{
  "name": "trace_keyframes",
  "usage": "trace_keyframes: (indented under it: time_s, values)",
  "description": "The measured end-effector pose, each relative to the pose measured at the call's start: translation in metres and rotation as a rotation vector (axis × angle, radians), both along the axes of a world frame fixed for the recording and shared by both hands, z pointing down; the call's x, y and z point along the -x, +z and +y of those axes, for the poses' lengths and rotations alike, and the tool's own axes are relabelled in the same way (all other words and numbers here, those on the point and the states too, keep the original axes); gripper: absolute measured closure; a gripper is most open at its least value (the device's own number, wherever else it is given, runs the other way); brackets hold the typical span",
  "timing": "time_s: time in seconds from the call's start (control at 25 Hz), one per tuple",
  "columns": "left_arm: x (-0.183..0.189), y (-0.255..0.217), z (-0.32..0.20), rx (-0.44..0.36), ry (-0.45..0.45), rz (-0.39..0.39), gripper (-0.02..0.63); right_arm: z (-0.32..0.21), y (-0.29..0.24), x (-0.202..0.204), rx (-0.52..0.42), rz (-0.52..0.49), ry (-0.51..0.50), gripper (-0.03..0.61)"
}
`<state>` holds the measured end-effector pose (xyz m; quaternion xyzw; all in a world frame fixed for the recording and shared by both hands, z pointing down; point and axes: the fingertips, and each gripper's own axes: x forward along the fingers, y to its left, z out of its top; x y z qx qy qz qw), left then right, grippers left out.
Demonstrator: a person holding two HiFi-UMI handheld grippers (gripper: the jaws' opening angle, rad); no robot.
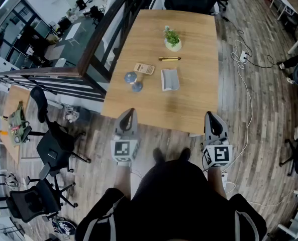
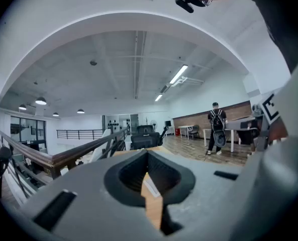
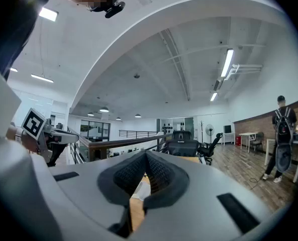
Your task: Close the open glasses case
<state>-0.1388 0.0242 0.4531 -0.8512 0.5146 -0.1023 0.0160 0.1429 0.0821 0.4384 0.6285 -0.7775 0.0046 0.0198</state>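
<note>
The glasses case (image 1: pixel 170 79), pale grey, lies open a little right of the middle of the wooden table (image 1: pixel 189 109). Both grippers hang in front of the table's near edge, well short of the case. My left gripper (image 1: pixel 130 111) is at the near left corner with its jaws together and nothing between them. My right gripper (image 1: pixel 209 114) is at the near right corner, also shut and empty. In the left gripper view the left gripper (image 2: pixel 147 152) points level over the table, and in the right gripper view the right gripper (image 3: pixel 146 154) does the same; only a sliver of tabletop shows past the jaws.
On the table stand a small potted plant (image 1: pixel 172 39), a gold pen (image 1: pixel 169 58), a tan card-like thing (image 1: pixel 143 68) and two blue-grey round things (image 1: pixel 130 77). A dark railing (image 1: pixel 88 74) runs left of the table. Cables (image 1: pixel 244 84) lie on the floor to the right. A person with a backpack (image 3: pixel 282 139) stands far off.
</note>
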Motion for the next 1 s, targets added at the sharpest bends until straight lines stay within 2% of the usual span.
trace_keyframes:
  time_s: [0.12, 0.32, 0.56, 0.8, 1.0]
  values:
    - [-0.006, -0.002, -0.003, -0.032, 0.006, 0.000, 0.615, -0.001, 0.000, -0.002, -0.014, -0.007, -0.017, 0.566]
    - [-0.016, -0.003, -0.001, -0.029, 0.004, -0.003, 0.615, -0.001, -0.007, -0.005, -0.040, -0.002, -0.033, 0.566]
    - [-0.018, -0.003, -0.002, -0.036, -0.009, -0.020, 0.615, -0.003, 0.007, -0.013, -0.005, -0.007, -0.014, 0.565]
    - [-0.033, -0.001, -0.006, -0.013, -0.036, -0.036, 0.615, 0.001, 0.011, -0.044, -0.006, -0.029, 0.004, 0.565]
    - [-0.067, -0.007, 0.004, -0.012, -0.026, -0.039, 0.615, 0.008, 0.020, -0.082, -0.013, -0.093, 0.038, 0.565]
